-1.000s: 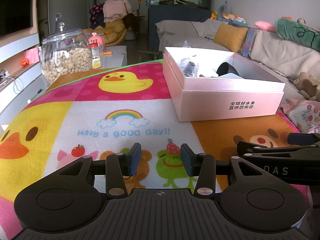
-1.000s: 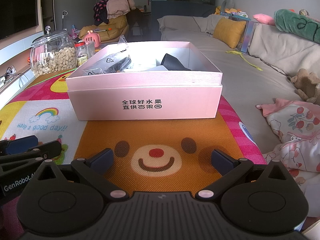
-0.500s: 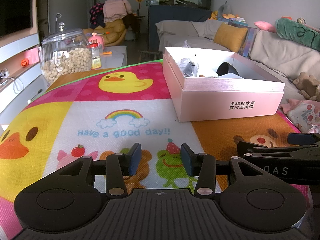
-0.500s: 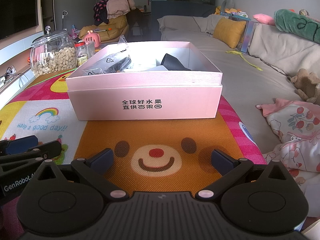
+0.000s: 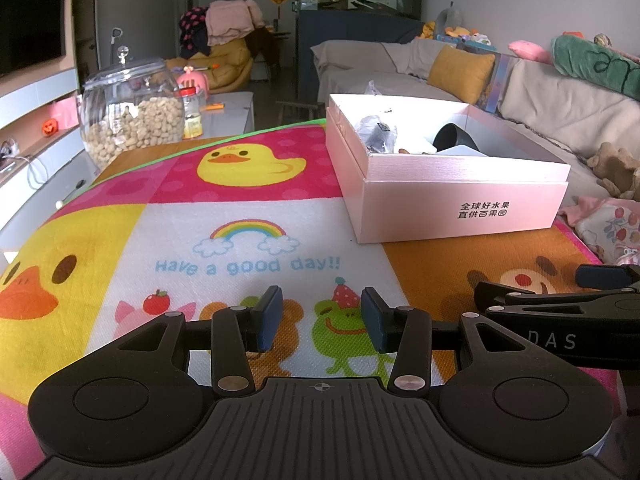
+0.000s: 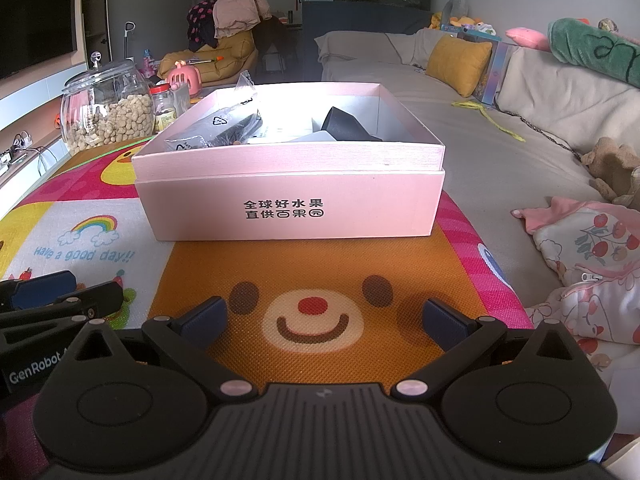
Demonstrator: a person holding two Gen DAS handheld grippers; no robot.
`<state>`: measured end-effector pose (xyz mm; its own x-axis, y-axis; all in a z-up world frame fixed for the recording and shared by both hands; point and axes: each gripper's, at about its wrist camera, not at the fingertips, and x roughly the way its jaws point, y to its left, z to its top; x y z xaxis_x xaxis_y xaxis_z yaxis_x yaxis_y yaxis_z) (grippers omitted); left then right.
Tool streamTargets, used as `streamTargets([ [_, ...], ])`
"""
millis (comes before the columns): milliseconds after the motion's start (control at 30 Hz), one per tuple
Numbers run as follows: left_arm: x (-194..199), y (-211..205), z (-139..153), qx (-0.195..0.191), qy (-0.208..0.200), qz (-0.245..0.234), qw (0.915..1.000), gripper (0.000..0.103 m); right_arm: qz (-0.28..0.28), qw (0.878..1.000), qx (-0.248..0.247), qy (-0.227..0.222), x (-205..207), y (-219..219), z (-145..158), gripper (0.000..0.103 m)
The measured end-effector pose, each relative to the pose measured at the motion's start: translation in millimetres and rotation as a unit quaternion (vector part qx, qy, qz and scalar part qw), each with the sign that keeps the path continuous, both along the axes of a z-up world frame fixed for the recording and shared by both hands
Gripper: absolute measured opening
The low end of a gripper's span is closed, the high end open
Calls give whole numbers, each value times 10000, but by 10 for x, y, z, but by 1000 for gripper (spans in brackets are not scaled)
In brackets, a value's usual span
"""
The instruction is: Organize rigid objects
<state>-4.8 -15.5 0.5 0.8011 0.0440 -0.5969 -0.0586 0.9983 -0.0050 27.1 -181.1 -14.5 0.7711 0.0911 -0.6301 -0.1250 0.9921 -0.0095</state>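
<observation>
A worktop (image 5: 120, 160) is showing bare wood only at the upper left of the left wrist frame, where a glass jar of nuts (image 5: 132, 116) is standing on it. A bright cartoon mat (image 5: 248, 248) is covering the rest. A pink open box (image 6: 288, 196) is sitting on the mat, right of centre in that frame and filling the middle of the right wrist frame.

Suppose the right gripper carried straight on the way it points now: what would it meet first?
Probably the mat: the open, empty right gripper tilts down toward the bear face printed there, short of the pink box. Depth is hard to judge, so a shallower path might reach the box's front wall.
</observation>
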Motion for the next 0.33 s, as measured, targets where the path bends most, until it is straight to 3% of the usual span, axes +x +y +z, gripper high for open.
streamTargets([
  [333, 2, -9, 1, 58, 1, 15, 10000, 49, 0, 10000, -2, 0, 1, -1, 0, 103],
])
